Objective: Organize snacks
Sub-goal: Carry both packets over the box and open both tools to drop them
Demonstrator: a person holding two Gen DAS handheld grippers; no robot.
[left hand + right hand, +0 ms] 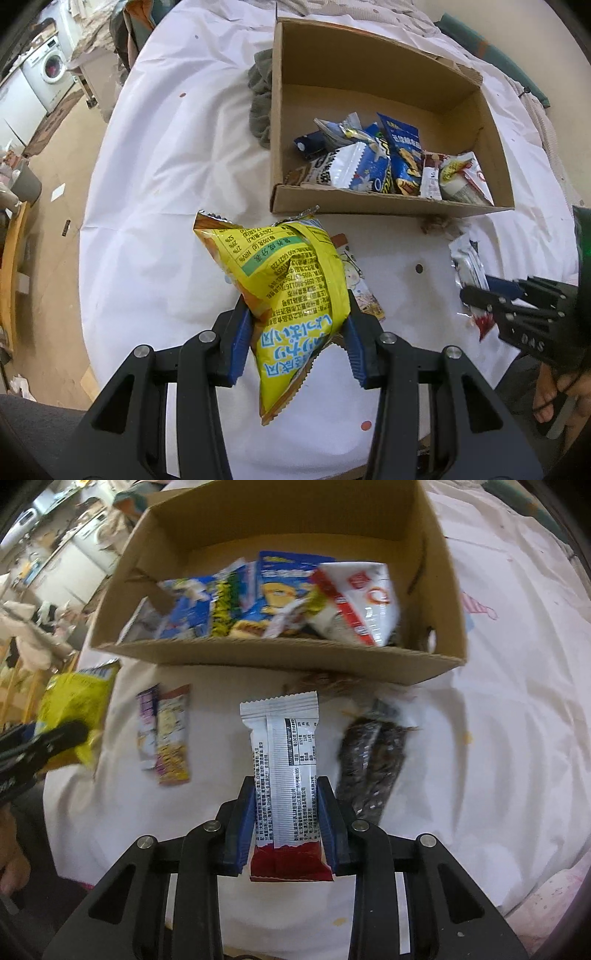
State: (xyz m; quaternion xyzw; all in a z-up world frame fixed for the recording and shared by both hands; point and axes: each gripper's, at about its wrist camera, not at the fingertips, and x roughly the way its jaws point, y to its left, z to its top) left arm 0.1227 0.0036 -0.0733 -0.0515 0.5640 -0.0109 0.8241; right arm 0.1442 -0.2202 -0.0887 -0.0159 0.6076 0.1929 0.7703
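Lengthwise, the white snack bar (286, 771) points at the box (280, 657), right fingers (255, 812) clamping it; left fingers (240, 332) clamp the yellow bag (291, 291)

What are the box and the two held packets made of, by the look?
Box: brown corrugated cardboard, matte; raw cut edges. Yellow bag in the left gripper: glossy printed plastic film, creased, crimped ends. White packet in the right gripper: shiny film, probably foil-lined; serrated seal.
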